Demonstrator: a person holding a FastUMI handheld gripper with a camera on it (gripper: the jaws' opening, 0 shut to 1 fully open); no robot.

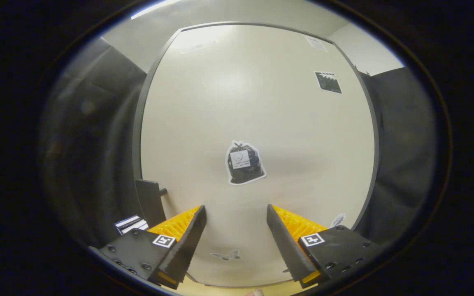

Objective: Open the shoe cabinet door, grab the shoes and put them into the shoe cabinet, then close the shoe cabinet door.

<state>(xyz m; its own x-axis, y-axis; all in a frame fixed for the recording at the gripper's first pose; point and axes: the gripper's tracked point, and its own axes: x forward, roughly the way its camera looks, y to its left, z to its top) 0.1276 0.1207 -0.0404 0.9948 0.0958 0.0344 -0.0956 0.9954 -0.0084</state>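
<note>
The cream shoe cabinet door (257, 123) stands shut right in front of me, framed by a dark edge. My gripper (236, 213) is open, its fingers spread wide and empty, pointing at the lower part of the door. A dark handle (151, 201) with a small knob sticks out at the door's left edge, just left of and beyond my left finger (187, 234). A cut-out sticker of a black bag (244, 163) sits on the door beyond the gap between the fingers.
Black cloth hangs on both sides of the cabinet. A small dark sticker (328, 82) is high on the door's right side, and a butterfly sticker (226, 255) low between the fingers. A small striped card (131, 224) lies by the left finger's base.
</note>
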